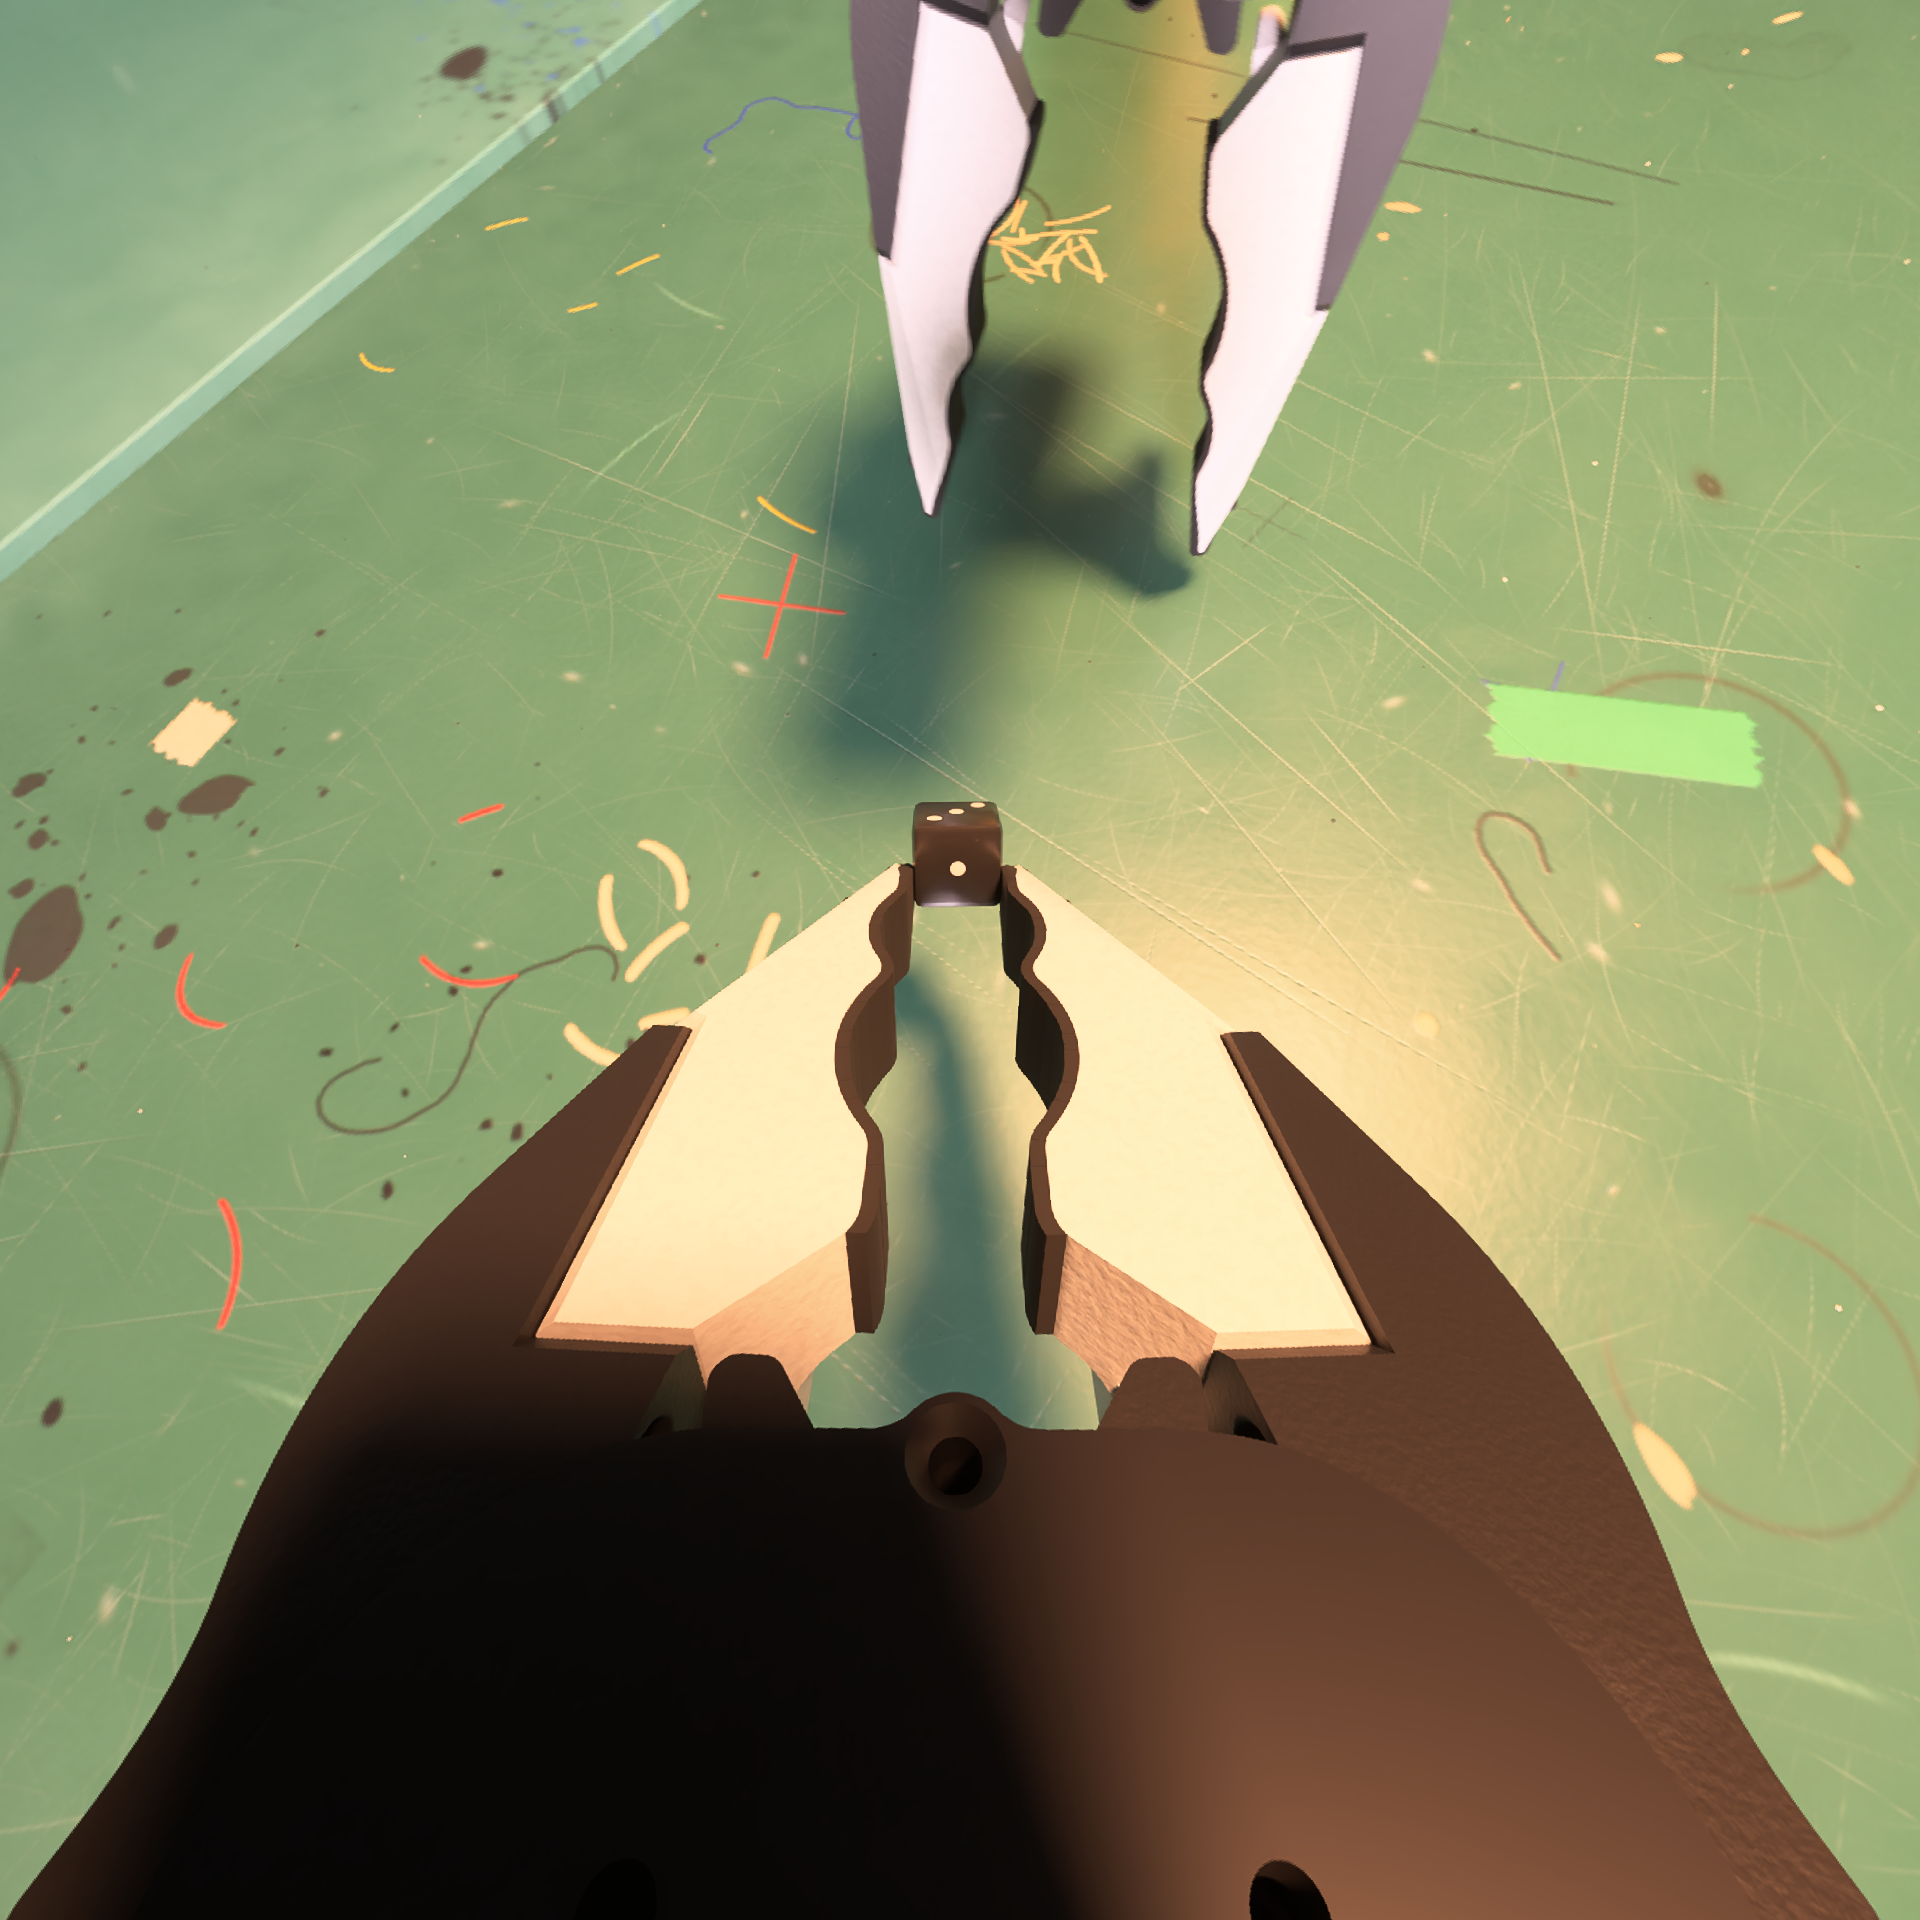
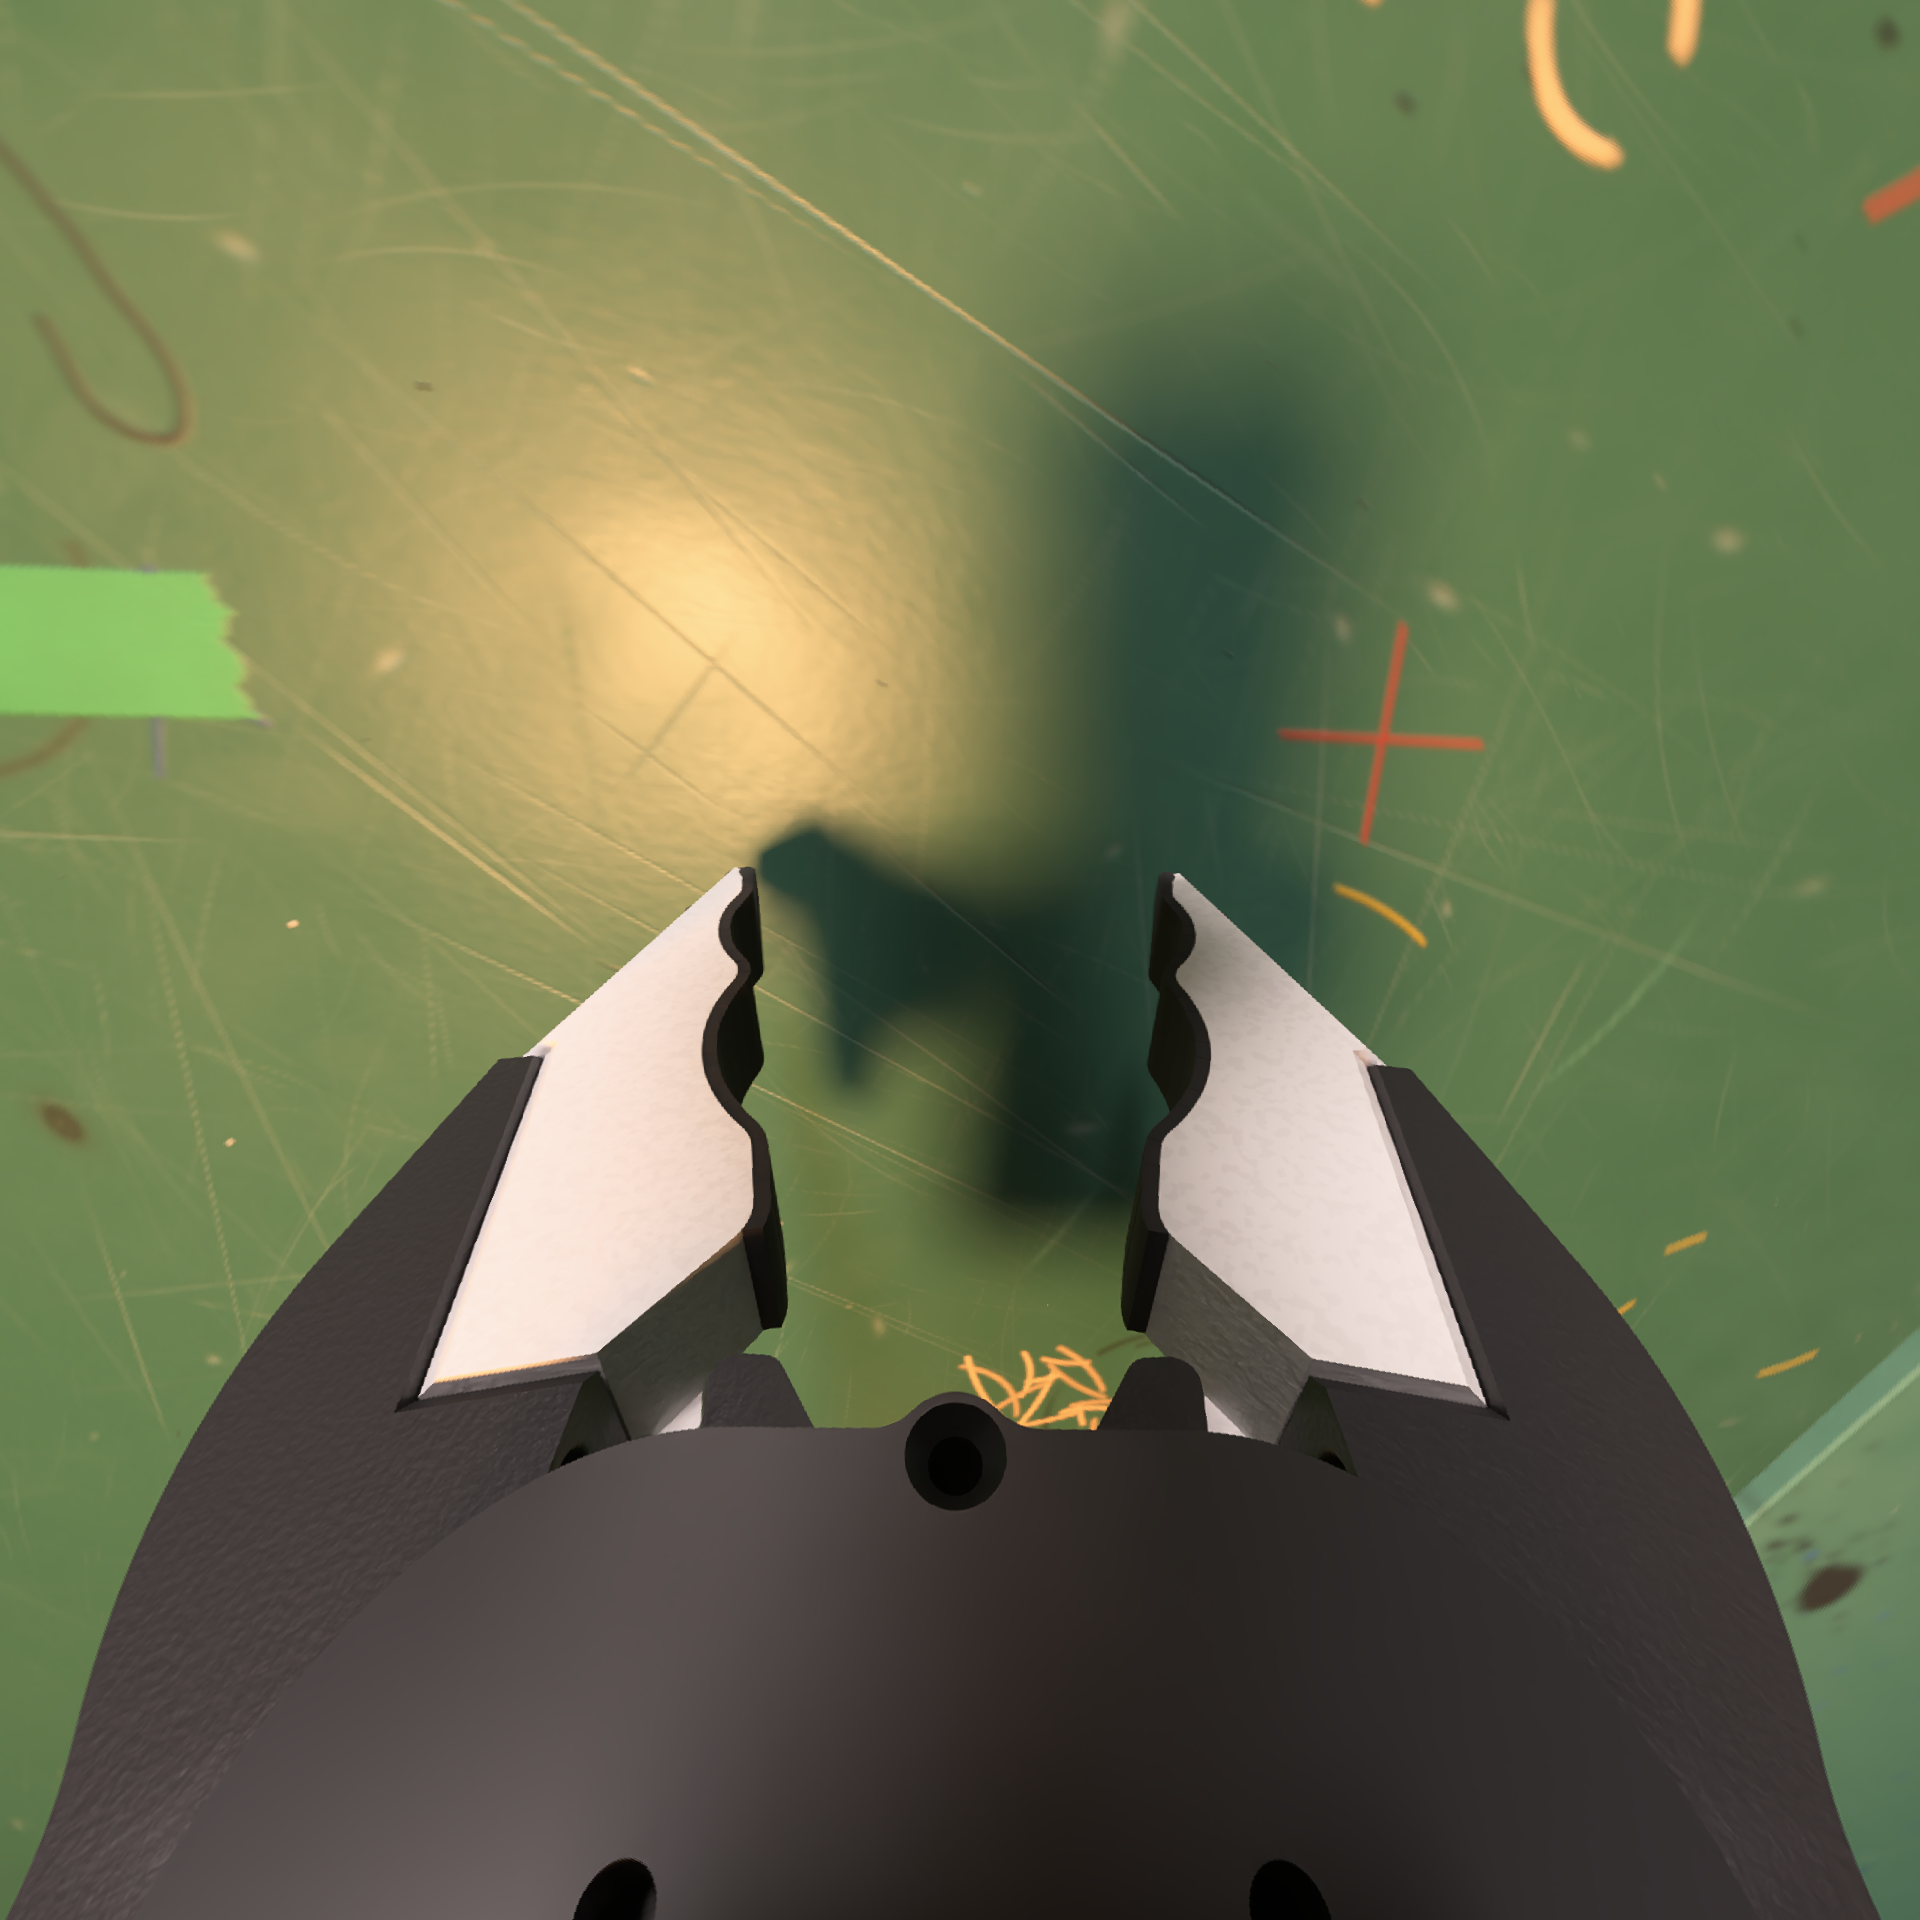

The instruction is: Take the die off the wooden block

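A small dark brown die (image 1: 957, 854) with pale pips sits pinched between the tips of my left gripper (image 1: 957, 883), which is shut on it and holds it above the green mat. No wooden block shows in either view. My right gripper (image 2: 957, 878) is open and empty over the mat. It also shows in the left wrist view (image 1: 1065, 530), farther ahead, with its white fingers pointing down and apart.
The green scratched mat (image 1: 1351, 1039) carries a strip of light green tape (image 1: 1621, 736), a red cross mark (image 1: 779, 606), dark splatter at the left and orange scribbles. A paler raised edge (image 1: 260, 312) runs across the far left.
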### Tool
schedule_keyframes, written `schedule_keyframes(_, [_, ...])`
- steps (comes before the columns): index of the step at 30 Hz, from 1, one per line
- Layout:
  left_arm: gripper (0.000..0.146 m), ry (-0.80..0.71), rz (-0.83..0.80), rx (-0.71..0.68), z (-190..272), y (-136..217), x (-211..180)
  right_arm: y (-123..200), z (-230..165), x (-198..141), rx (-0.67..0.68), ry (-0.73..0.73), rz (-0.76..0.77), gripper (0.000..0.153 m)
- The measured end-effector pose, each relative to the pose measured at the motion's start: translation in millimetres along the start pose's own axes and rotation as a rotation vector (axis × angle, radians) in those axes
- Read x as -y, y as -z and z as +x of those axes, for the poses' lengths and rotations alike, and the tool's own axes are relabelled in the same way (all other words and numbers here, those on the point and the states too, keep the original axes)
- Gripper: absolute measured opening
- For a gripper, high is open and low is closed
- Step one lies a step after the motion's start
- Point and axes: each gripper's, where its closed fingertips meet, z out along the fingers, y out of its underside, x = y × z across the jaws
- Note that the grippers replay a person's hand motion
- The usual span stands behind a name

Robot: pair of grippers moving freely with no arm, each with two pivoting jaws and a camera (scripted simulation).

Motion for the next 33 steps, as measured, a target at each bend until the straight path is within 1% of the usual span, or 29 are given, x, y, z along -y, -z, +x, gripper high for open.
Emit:
schedule_keyframes(3, [0.016, -0.001, -0.003, -0.013, 0.2, 0.4, -1.4, 0.0, -16.7, 10.8, 0.028, 0.13, -0.009, 0.07])
schedule_keyframes(8, [0.016, -0.027, -0.01, -0.04, 6.9, -1.3, -3.6, -0.3, -54.9, 24.0, 0.019, 0.395, -0.055, 0.07])
schedule_keyframes(10, [0.016, -0.033, -0.014, -0.054, 10.6, -3.9, -3.8, 1.3, -61.5, 25.7, -0.014, 0.446, -0.075, 0.07])
schedule_keyframes(12, [0.016, -0.047, -0.019, -0.062, 14.8, -6.2, -3.5, 7.6, -61.4, 25.7, -0.062, 0.436, -0.074, 0.071])
schedule_keyframes(13, [0.016, -0.057, -0.019, -0.065, 17.2, -7.0, -2.9, 13.5, -62.2, 27.4, -0.073, 0.39, -0.04, 0.073])
schedule_keyframes(15, [0.016, -0.077, -0.014, -0.073, 22.1, -7.4, -1.1, 29.3, -61.7, 33.8, -0.108, 0.25, 0.083, 0.076])
schedule_keyframes(18, [0.016, -0.111, 0.004, -0.085, 27.7, -6.9, 3.3, 56.5, -55.7, 38.7, -0.215, -0.062, 0.364, 0.076])
schedule_keyframes(19, [0.016, -0.124, 0.007, -0.089, 28.6, -6.9, 5.1, 62.1, -55.1, 33.4, -0.237, -0.181, 0.446, 0.075])
schedule_keyframes(22, [0.016, -0.187, -0.003, -0.103, 29.8, -7.7, 11.2, 63.9, -61.2, 5.1, -0.288, -0.498, 0.59, 0.075])
schedule_keyframes(24, [0.016, -0.253, -0.014, -0.135, 33.4, -9.1, 17.4, 56.6, -73.2, -11.6, -0.303, -0.641, 0.632, 0.074])
schedule_keyframes(28, [0.016, -0.406, -0.047, -0.216, 43.4, -18.5, 31.3, 41.5, -90.4, -32.6, -0.367, -0.78, 0.593, 0.073])
schedule_keyframes(31, [0.016, -0.481, -0.079, -0.272, 49.8, -32.0, 40.5, 31.9, -93.7, -33.6, -0.313, -0.815, 0.582, 0.071])
schedule_keyframes(33, [0.016, -0.516, -0.097, -0.305, 53.2, -41.0, 44.8, 26.8, -92.0, -30.5, -0.271, -0.805, 0.58, 0.07])
